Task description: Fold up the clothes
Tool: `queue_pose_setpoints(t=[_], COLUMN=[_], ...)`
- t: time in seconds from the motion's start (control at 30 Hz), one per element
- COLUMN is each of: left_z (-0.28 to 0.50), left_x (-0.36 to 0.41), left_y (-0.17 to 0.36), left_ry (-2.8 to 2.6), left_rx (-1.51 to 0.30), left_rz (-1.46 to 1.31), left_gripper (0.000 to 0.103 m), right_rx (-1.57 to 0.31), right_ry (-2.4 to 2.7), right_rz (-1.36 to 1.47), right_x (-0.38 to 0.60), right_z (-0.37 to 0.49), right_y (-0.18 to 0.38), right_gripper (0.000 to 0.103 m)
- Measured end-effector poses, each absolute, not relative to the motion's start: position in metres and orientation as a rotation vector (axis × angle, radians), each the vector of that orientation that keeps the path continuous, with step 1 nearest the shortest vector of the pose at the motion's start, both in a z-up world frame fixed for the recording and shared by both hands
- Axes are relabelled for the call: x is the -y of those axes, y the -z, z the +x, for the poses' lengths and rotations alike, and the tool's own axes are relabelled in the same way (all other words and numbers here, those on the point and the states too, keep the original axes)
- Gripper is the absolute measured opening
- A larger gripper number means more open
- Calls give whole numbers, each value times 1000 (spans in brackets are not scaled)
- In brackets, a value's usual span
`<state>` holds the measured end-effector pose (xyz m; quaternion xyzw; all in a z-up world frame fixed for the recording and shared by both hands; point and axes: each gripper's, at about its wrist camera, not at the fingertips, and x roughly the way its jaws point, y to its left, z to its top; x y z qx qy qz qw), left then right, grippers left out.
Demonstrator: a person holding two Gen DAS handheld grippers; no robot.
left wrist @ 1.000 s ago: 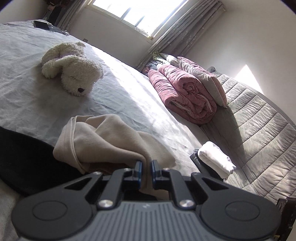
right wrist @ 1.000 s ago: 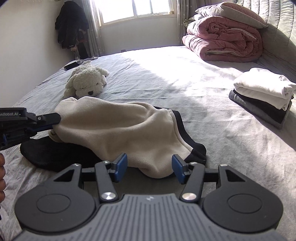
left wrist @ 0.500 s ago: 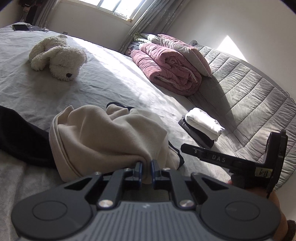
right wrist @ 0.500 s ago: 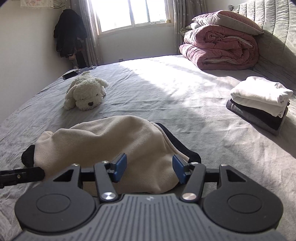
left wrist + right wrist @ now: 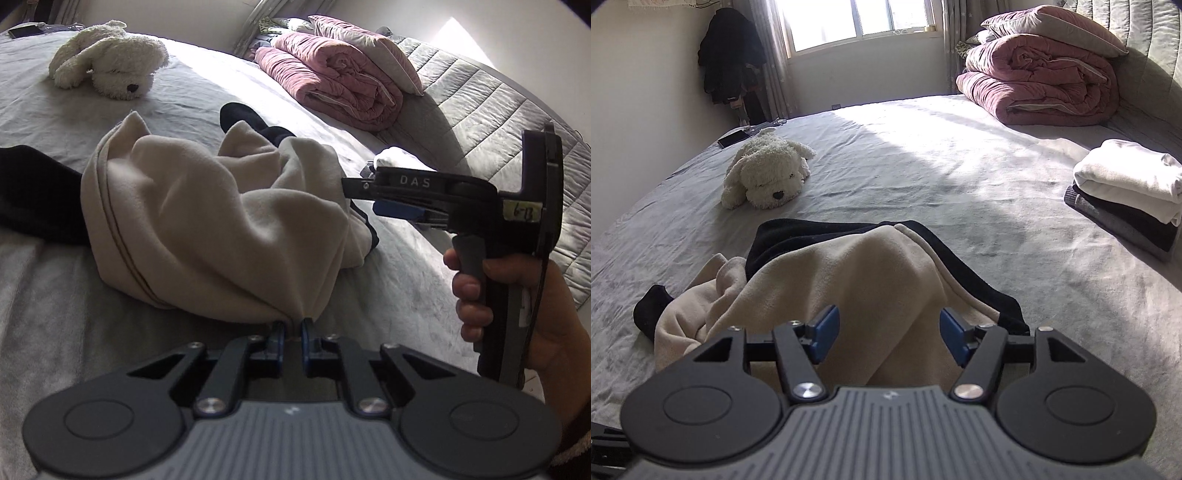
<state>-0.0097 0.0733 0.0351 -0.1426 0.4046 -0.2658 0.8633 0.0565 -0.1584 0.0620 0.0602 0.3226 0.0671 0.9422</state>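
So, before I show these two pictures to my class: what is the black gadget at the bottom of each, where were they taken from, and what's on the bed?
No robot here: a person holds a hand-gripped tool in each hand, each carrying a wide-angle camera that looks out along its jaws. One picture comes from the left gripper, the other from the right gripper. The left view also shows the right tool from the side, gripped by the person's hand.

On the grey bed lies a crumpled beige garment over a black garment. The left jaws are shut on the beige garment's edge; the right jaws stand open just above it. Further off are a plush dog, a pink quilt and a stack of folded clothes.
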Motion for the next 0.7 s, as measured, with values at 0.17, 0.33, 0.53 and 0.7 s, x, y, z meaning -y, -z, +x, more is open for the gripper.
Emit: queue_pose_setpoints(t=[0.17,0.33,0.53,0.7], left_z=[-10,-12,-15,-17], left_x=[-74,-72,-75,-78], left_y=[-34,-46,-58,-67], left_ry=[556,594,607,618], left_rx=[-850,-845,-831,-819], left_rz=[-270,-237,-232,-228], left_gripper=[9,9,15,34], right_rx=[-665,-667,-665,-664], right_ry=[-138,-138,-135,-130], right_rz=[124,128,140,150], right_x=[152,148,148,149], right_z=[61,64,65,67], right_y=[-61,-61,-62,-63], right_gripper=[65,65,72,72])
